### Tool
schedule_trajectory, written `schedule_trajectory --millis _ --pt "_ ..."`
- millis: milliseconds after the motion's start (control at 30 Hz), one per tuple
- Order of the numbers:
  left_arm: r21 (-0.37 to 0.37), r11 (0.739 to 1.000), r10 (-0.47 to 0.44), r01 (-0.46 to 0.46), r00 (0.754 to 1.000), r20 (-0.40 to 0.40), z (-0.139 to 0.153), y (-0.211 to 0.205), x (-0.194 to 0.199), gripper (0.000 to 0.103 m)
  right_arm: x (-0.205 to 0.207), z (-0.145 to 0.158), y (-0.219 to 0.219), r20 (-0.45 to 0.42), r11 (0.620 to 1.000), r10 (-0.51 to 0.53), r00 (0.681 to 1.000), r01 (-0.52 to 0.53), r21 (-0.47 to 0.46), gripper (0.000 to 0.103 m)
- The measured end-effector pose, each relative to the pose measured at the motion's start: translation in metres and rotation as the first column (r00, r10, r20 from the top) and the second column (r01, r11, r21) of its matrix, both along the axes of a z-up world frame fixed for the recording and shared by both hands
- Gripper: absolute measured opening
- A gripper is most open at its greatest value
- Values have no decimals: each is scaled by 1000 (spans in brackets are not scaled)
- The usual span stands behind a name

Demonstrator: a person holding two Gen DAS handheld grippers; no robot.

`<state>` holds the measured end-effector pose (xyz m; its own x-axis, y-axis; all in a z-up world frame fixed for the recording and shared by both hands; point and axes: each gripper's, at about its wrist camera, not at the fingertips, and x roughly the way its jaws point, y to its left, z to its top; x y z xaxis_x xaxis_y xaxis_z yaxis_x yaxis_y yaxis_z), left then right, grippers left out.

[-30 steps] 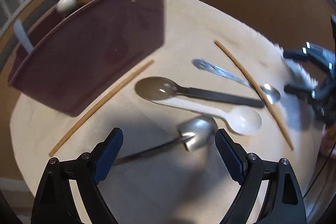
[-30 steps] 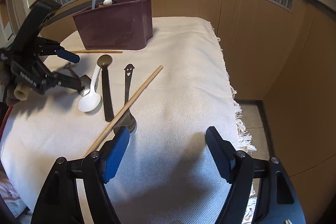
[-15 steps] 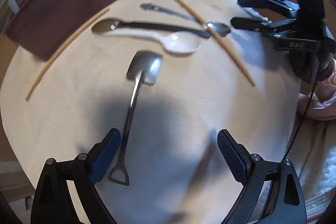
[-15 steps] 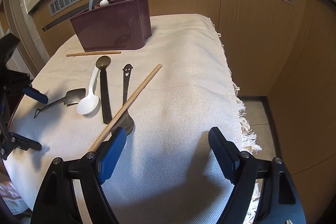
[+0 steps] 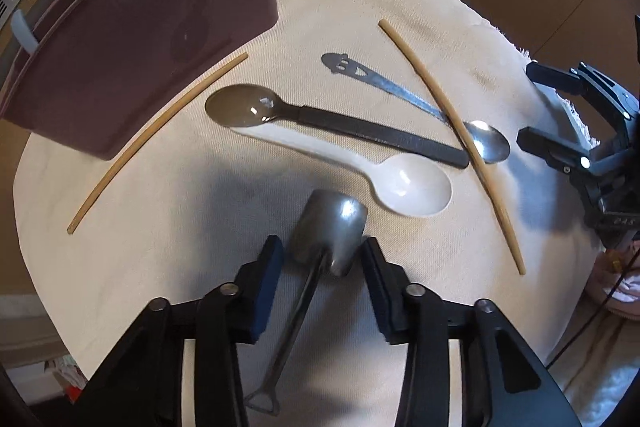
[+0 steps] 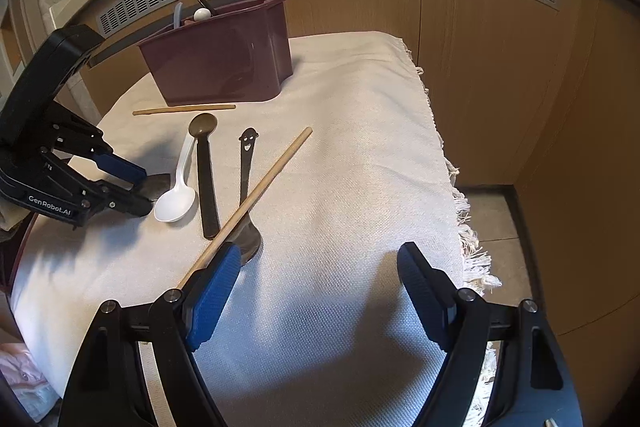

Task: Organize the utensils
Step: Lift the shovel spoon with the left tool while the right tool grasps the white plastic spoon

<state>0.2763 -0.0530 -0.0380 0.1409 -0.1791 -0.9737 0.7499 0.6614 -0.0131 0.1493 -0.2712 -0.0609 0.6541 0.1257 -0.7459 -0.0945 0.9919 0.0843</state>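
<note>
1 shovel-shaped metal spoon (image 5: pixel 328 231) now sits between your closing left gripper (image 5: pixel 322 259) pads, untouched; right gripper (image 6: pixel 320 287) gapes empty.

The left gripper (image 5: pixel 322 259) is made of black plastic. Its two fingers (image 5: pixel 267 281) have dark blue bumpy pads and round silver screws at the joints. White letters on its side say "GenRobot.AI". The right gripper (image 6: pixel 320 287) looks the same: black arms, silver screws, and bright blue bumpy pads on its fingers (image 6: pixel 212 301).
</note>
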Motion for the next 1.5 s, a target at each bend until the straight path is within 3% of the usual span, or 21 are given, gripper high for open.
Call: schedule_trajectory --millis 133,200,233,367,433,467,500,567,633,800,967,1100,1300,1500 --pt "-43 995 95 -92 993 75 12 5 -9 35 0 10 6 37 1000 4 999 -4 -10 78" --pt "-111 981 173 -156 971 167 27 22 -16 35 3 21 17 69 999 33 997 -32 -27 78" --pt "-172 964 236 -201 947 218 37 34 -20 35 6 24 23 75 998 49 996 -47 -31 78" --pt "-408 839 486 -360 833 263 63 85 -35 35 40 33 57 37 989 147 989 -145 -38 72" --pt "-462 786 571 -410 767 291 68 106 -42 35 57 30 78 -16 976 212 977 -212 -44 41" --pt "-485 763 603 -427 742 294 69 112 -49 35 61 28 85 -40 970 240 970 -241 -40 37" --pt "-519 728 637 -448 723 269 71 124 -51 35 70 25 98 -77 958 284 956 -287 -25 32" --pt "-564 678 672 -471 708 216 65 125 -59 35 81 18 115 -115 950 306 945 -311 -28 29" --pt "-584 652 694 -484 692 201 54 126 -63 35 92 13 128 -153 945 314 937 -324 -43 22" --pt "-617 628 699 -474 693 178 42 125 -77 35 115 -1 141 -250 953 259 933 -289 -93 15" --pt "-640 601 711 -478 685 155 37 134 -78 35 118 0 154 -248 942 258 934 -300 -150 8" --pt "-652 591 713 -476 685 147 40 137 -82 35 95 23 152 -138 946 269 953 -288 -150 8" --pt "-680 585 716 -441 675 178 60 130 -92 35 61 68 126 27 971 236 971 -234 -54 8" --pt "-711 611 702 -347 653 284 108 107 -93 33 59 119 98 187 982 182 965 -189 22 8"
